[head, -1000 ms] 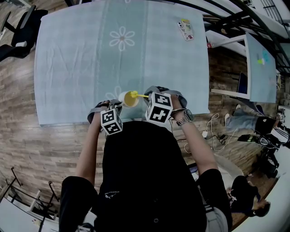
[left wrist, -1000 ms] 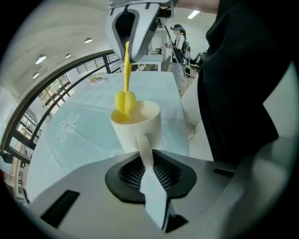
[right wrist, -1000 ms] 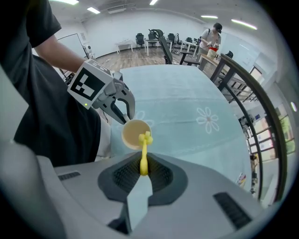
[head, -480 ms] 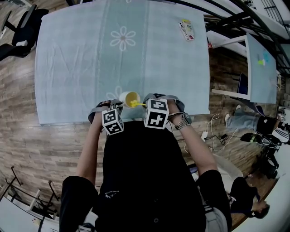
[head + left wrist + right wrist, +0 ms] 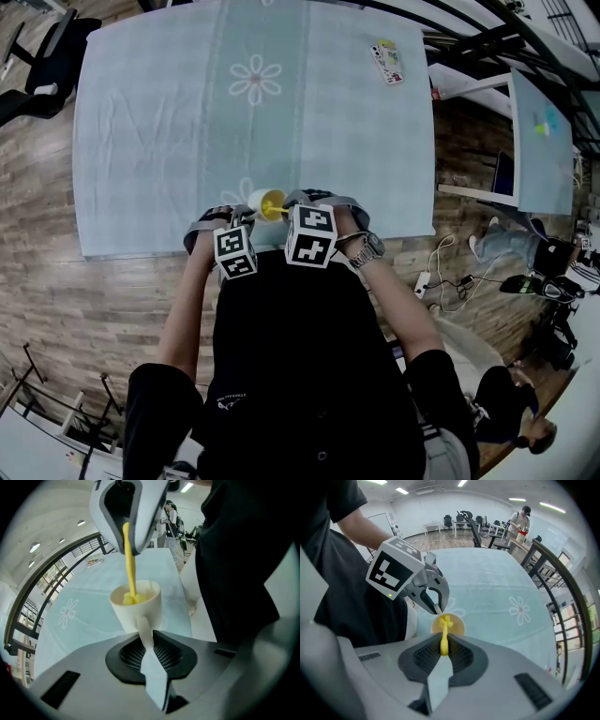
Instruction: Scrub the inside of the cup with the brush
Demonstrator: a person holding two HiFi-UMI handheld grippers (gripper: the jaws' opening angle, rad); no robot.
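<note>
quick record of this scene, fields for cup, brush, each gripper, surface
cup: white, upright, near the table's near edge
brush: yellow, head down inside the cup
left gripper: jaws shut on the cup's handle
right gripper: jaws shut on the brush's handle, above the cup
surface: pale blue tablecloth with daisy prints

1 cup (image 5: pixel 140 609), 1 brush (image 5: pixel 129 559), 1 tbl (image 5: pixel 141 141).
</note>
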